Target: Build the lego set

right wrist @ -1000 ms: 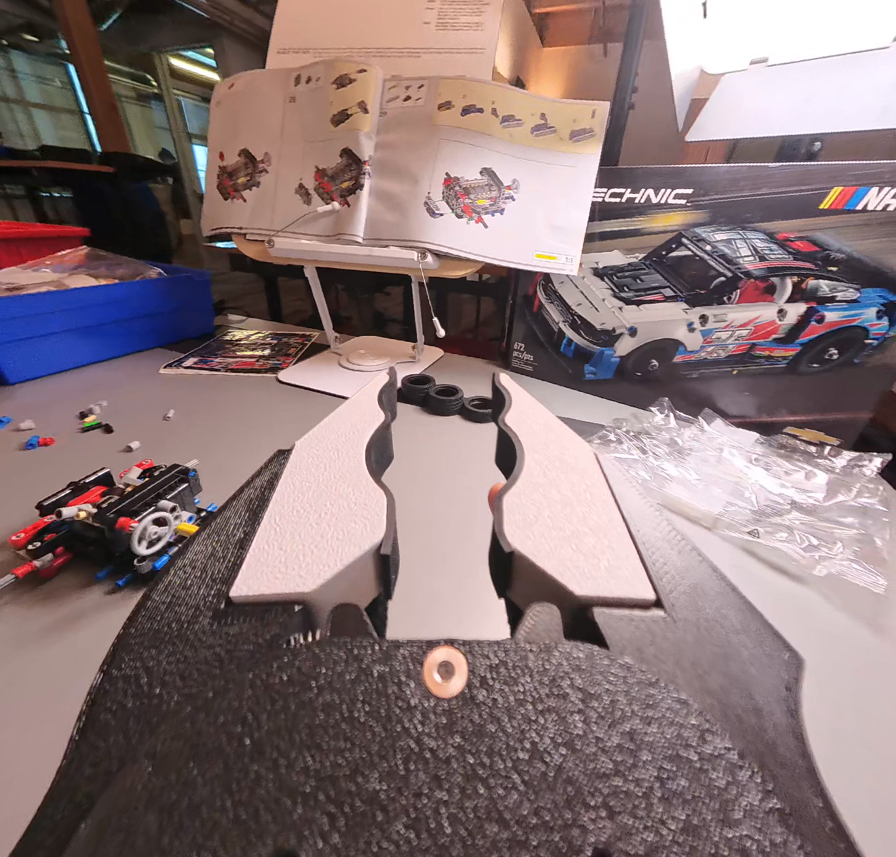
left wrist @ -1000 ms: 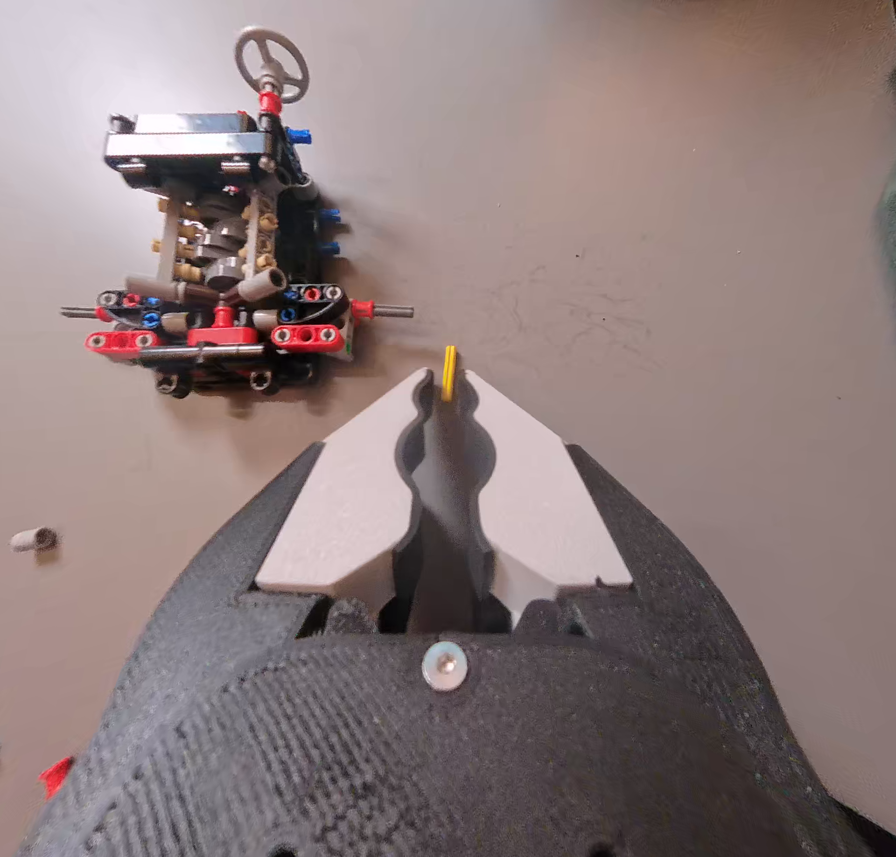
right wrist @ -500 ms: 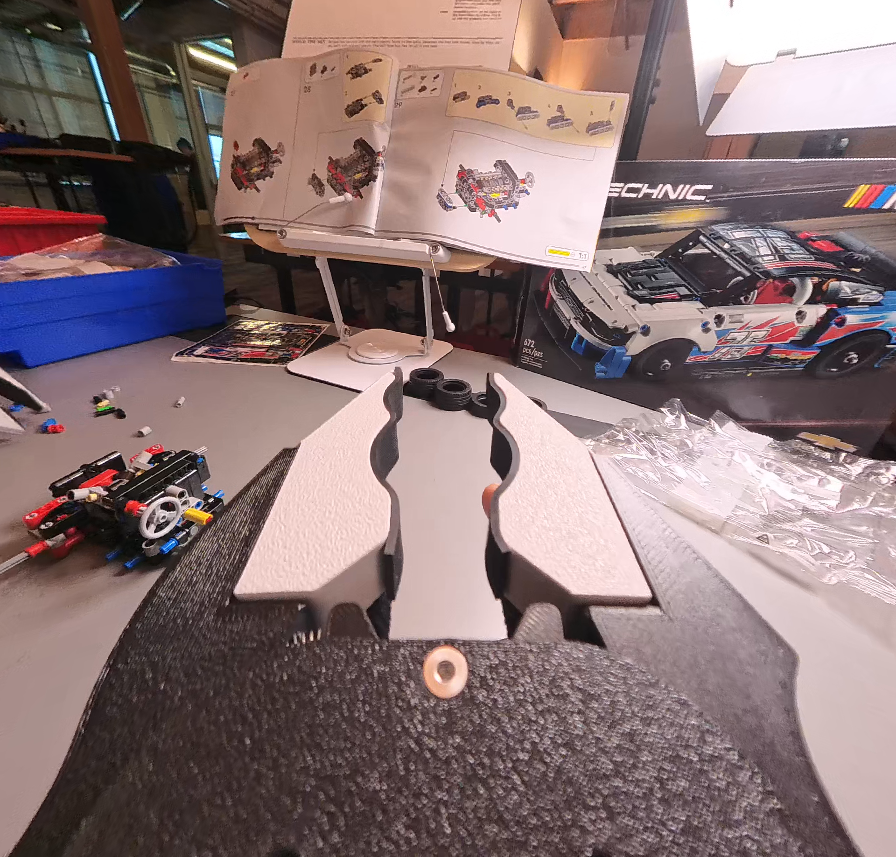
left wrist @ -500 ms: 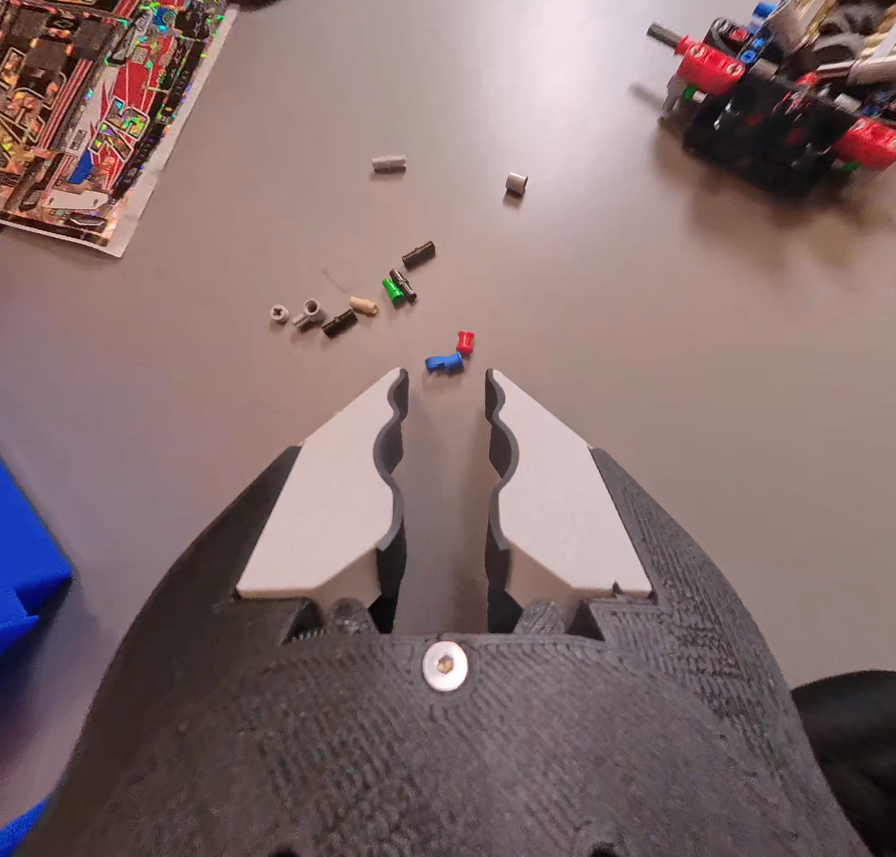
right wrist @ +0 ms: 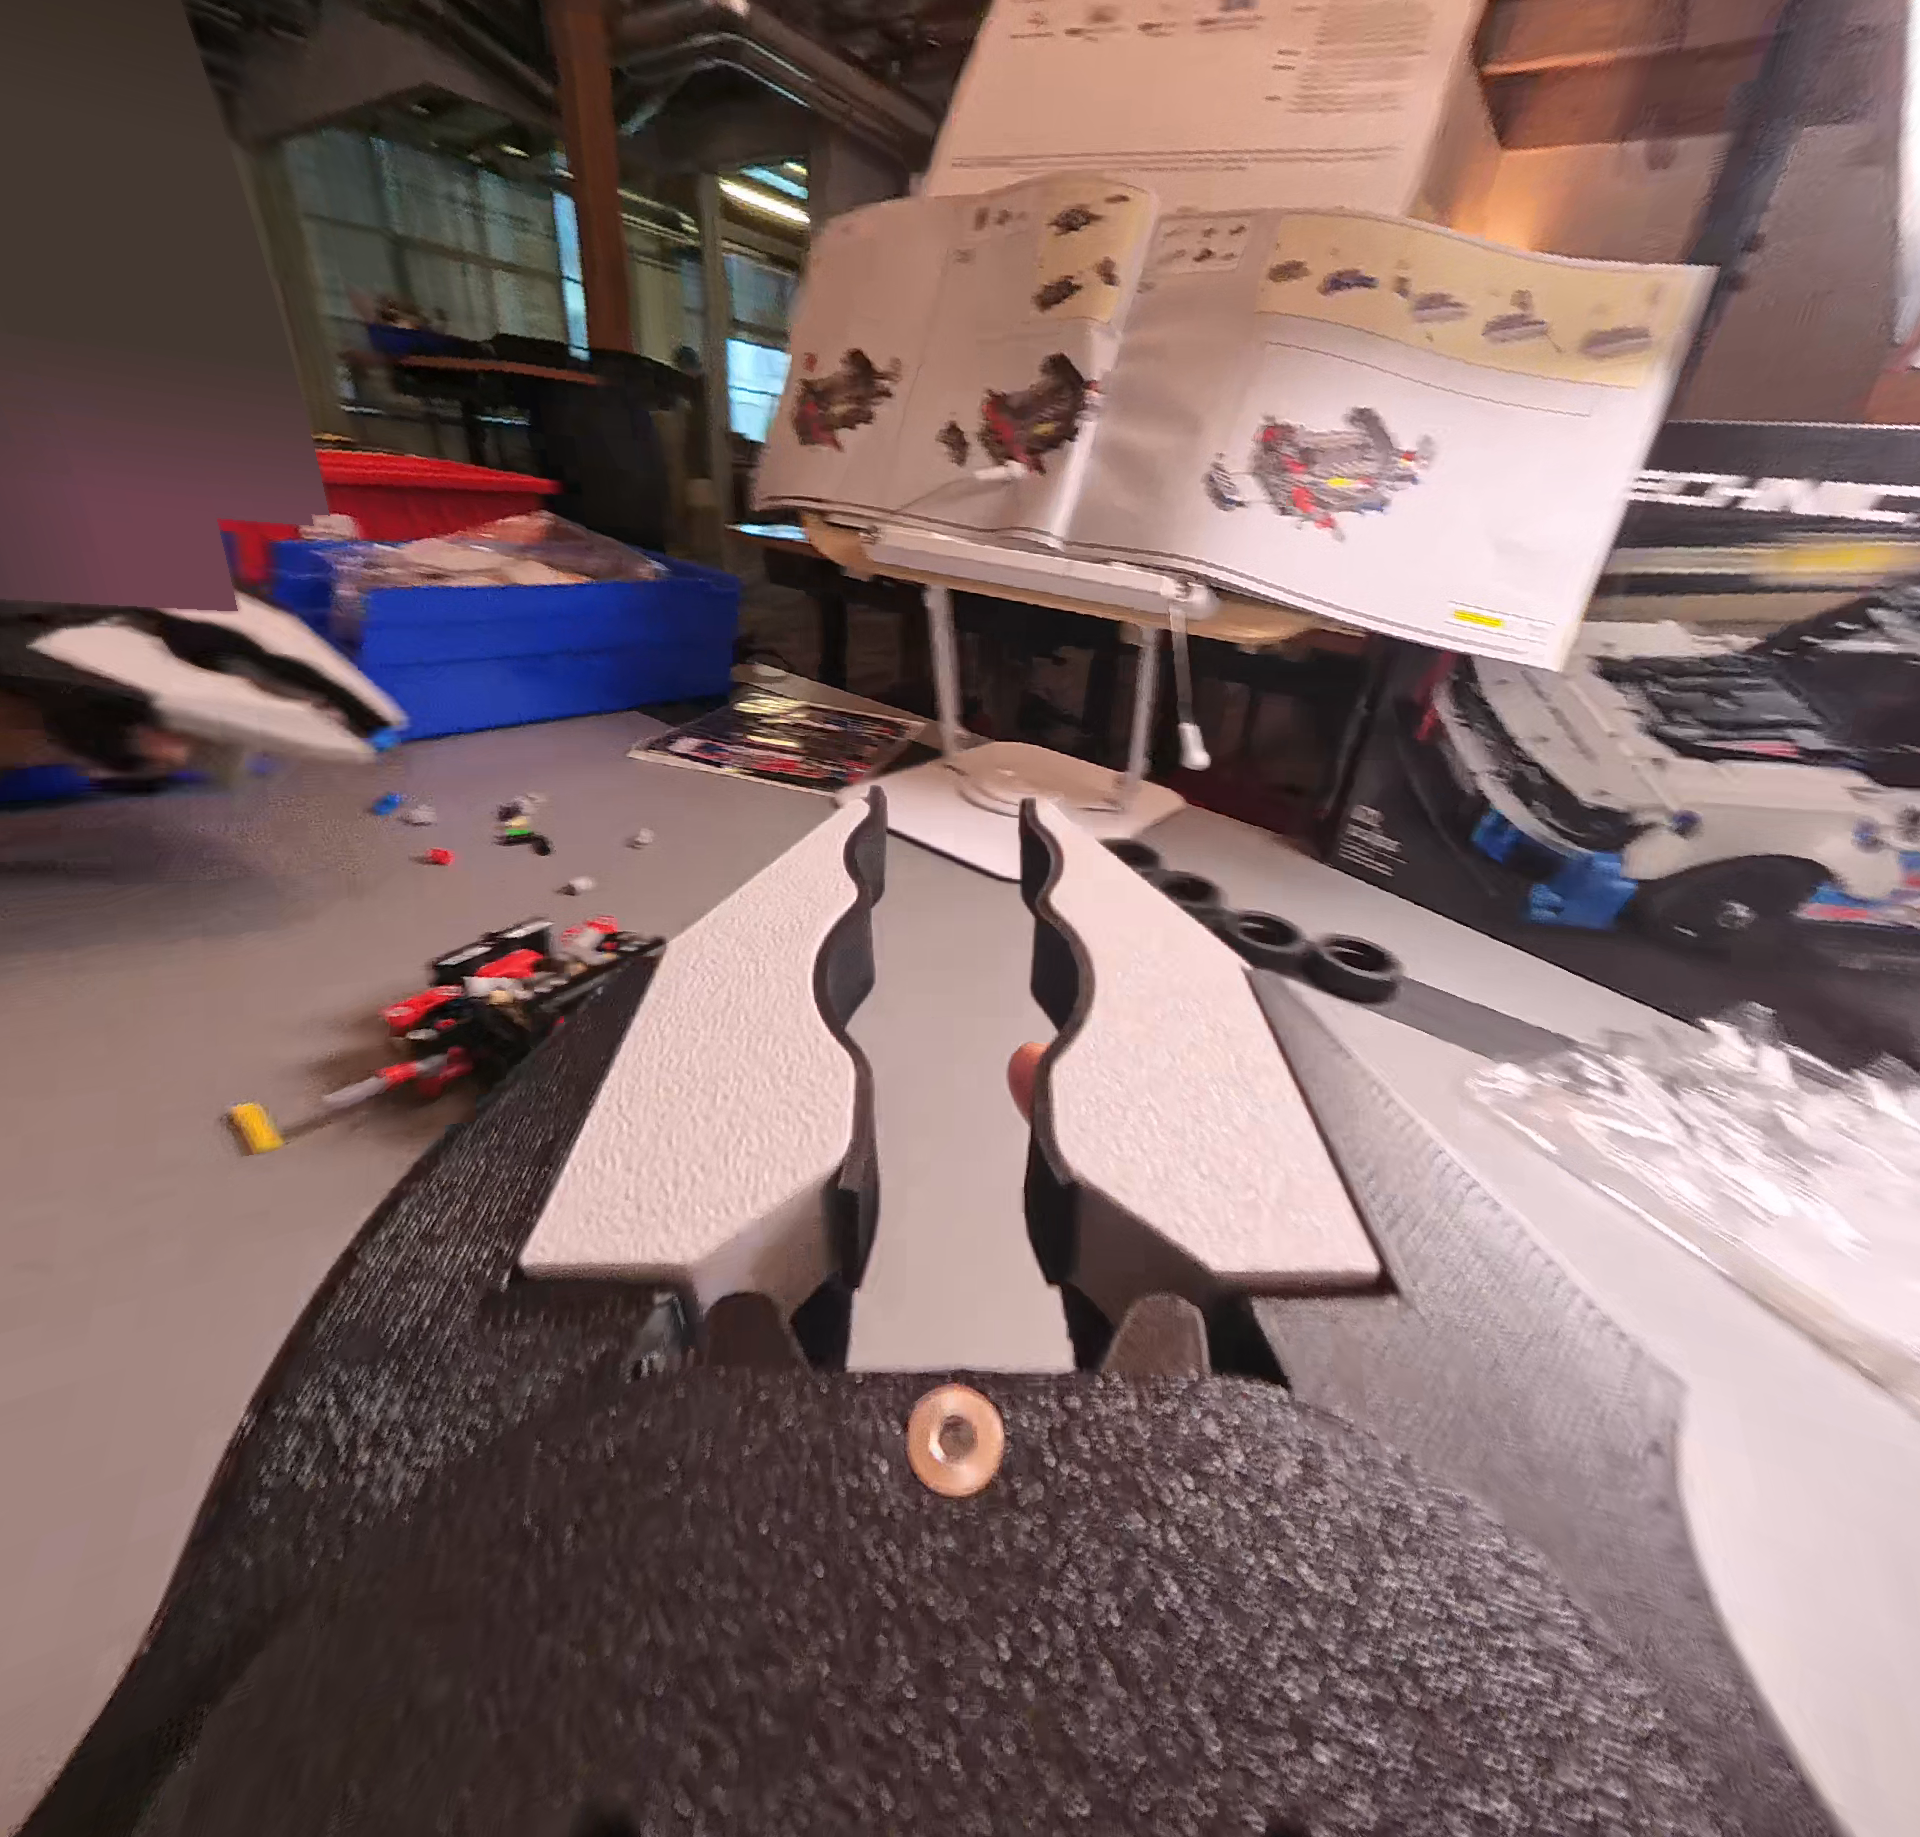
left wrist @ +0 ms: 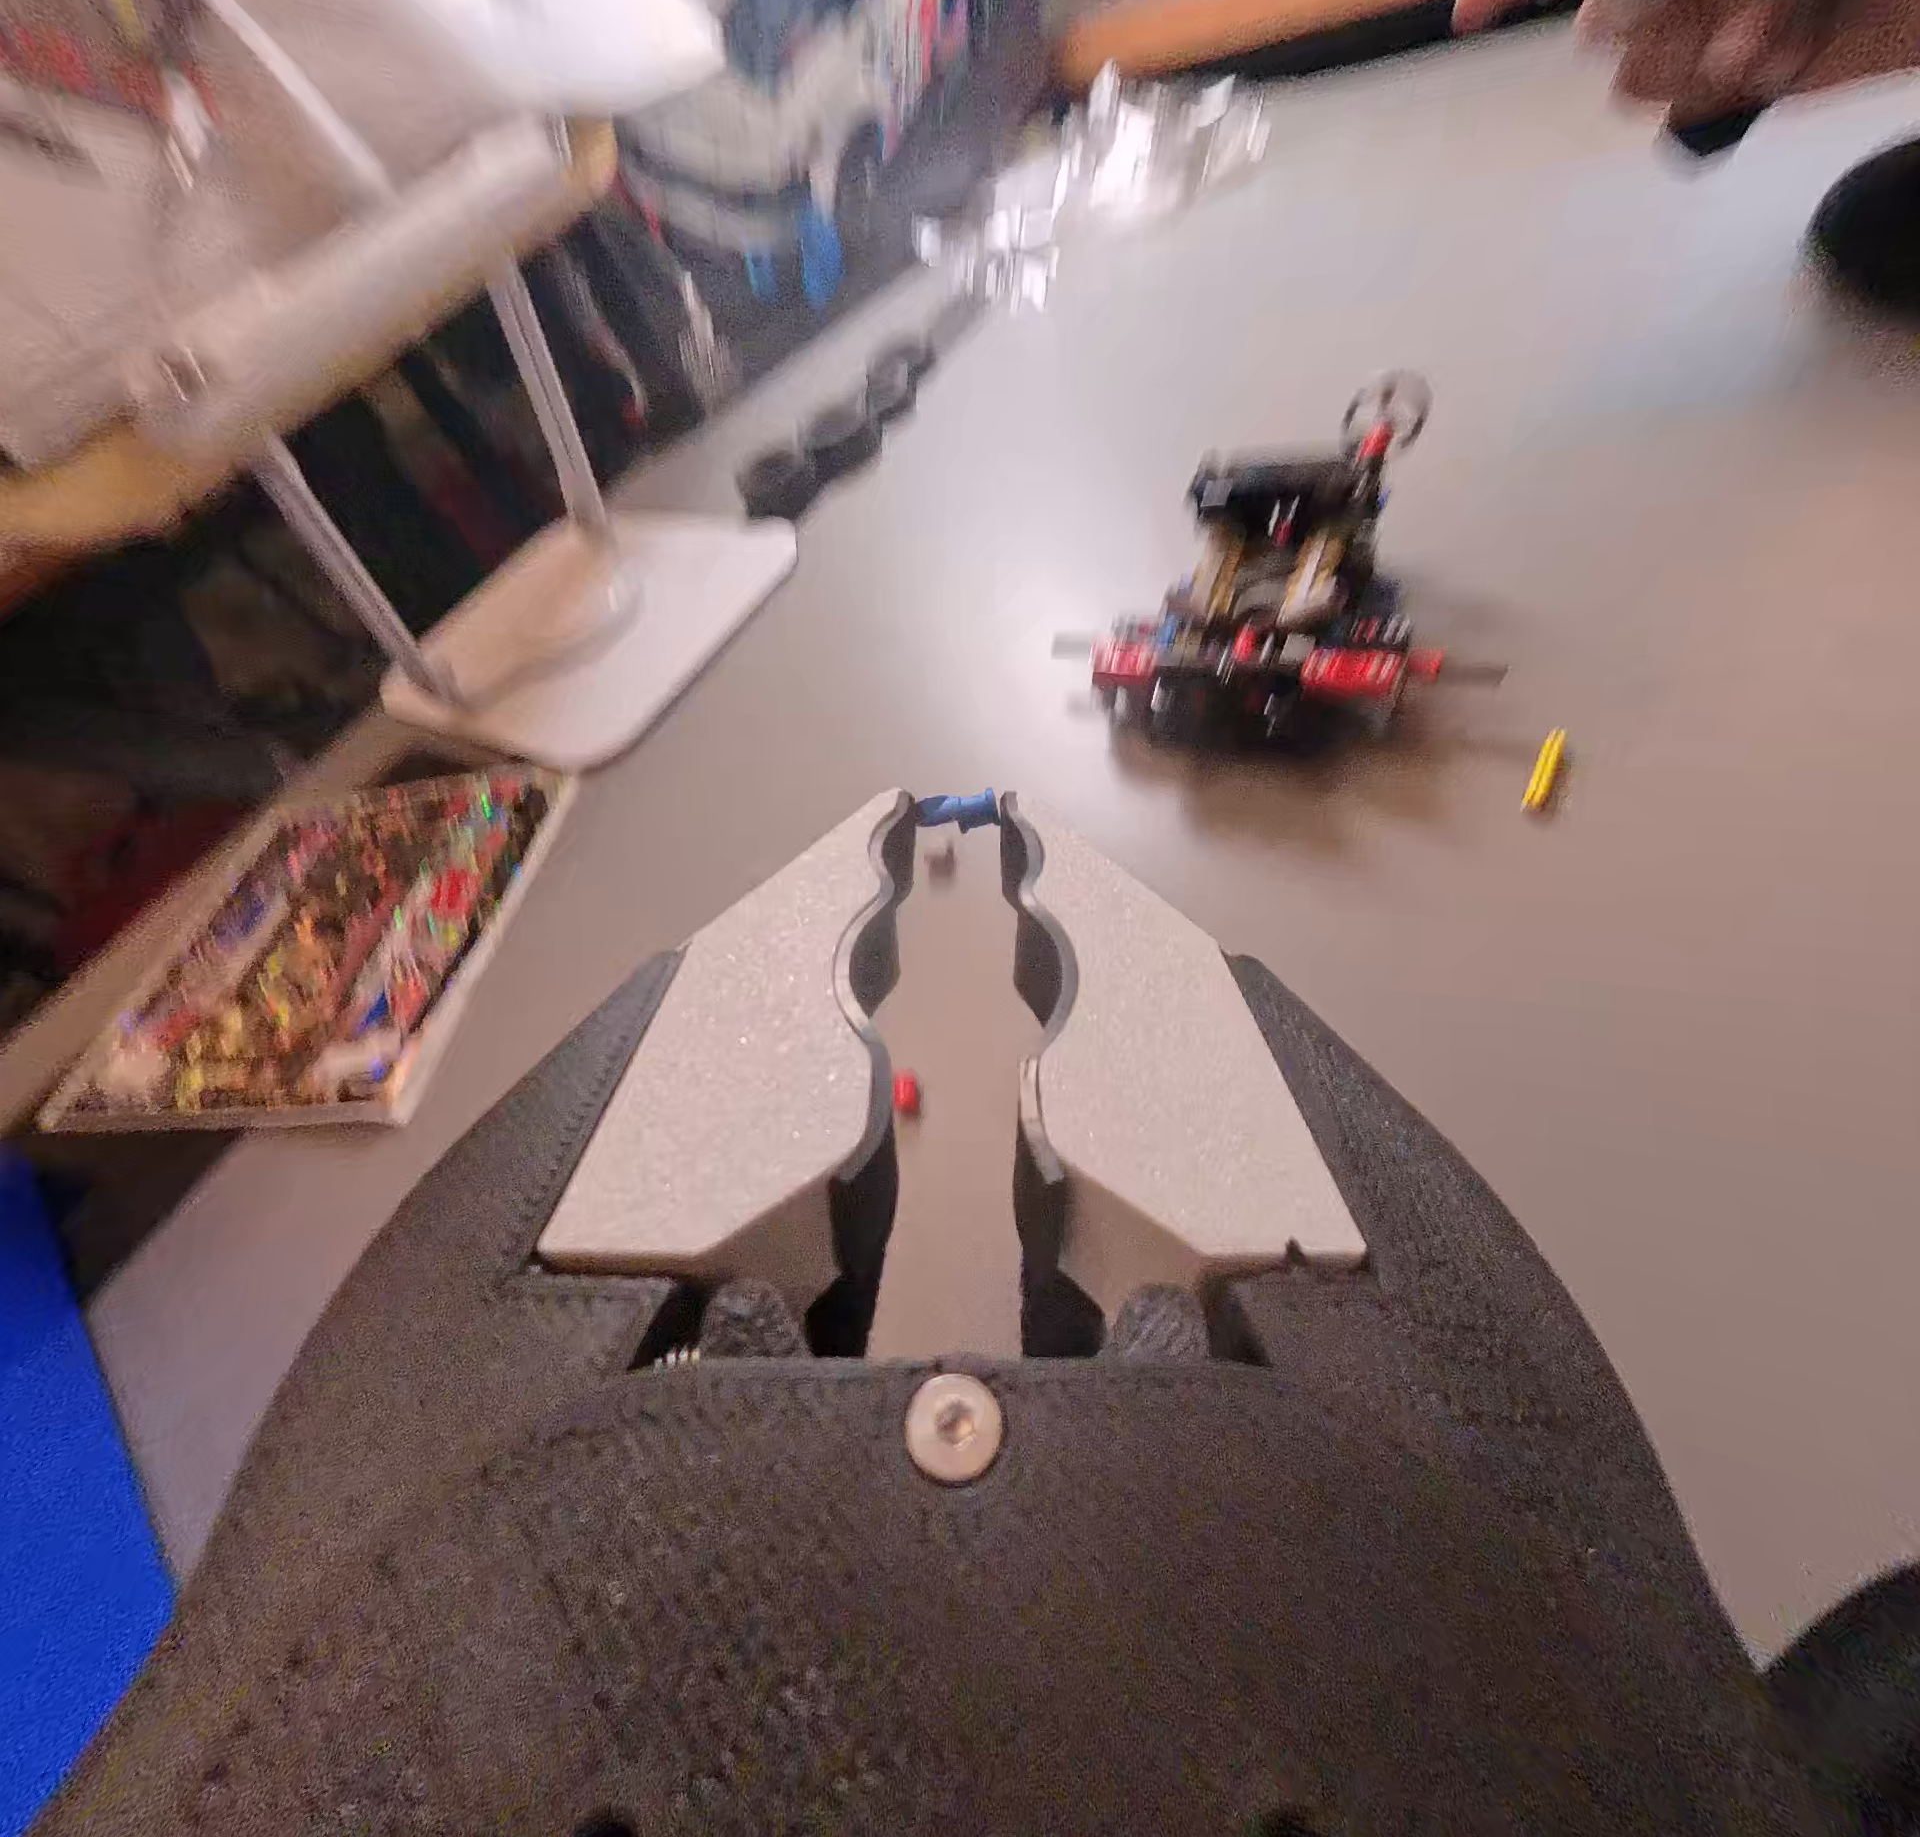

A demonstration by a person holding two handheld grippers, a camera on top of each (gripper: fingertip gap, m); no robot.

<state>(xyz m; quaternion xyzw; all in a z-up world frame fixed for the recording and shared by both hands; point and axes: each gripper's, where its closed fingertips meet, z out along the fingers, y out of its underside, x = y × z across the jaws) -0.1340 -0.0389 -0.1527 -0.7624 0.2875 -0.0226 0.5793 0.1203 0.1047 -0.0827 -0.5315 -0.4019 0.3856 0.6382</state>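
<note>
The left claw grips a small blue pin crosswise between its very tips, raised above the grey bench. Through the gap between its fingers a small red piece and a small grey piece show on the bench below. Ahead and to the right of the claw sits the half-built car frame, black with red beams at its near end, axles sticking out on both sides and a grey steering wheel standing up at its far end. A yellow piece lies on the bench just to the right of the frame, apart from it. To the left of the claw lies a shiny sticker sheet, and beyond it stands the white base of a book stand. This view is smeared by motion.

The right claw is open with nothing between its fingers, held above the bench. In its view the car frame sits to the left, partly hidden behind the claw's body. A scatter of small loose pieces lies farther back on the left. The stand holds an open instruction booklet, with four black tyres in a row to the right of its base. The set's box stands behind them. Crinkled clear bags lie at the right, and a blue bin sits at the back left.
</note>
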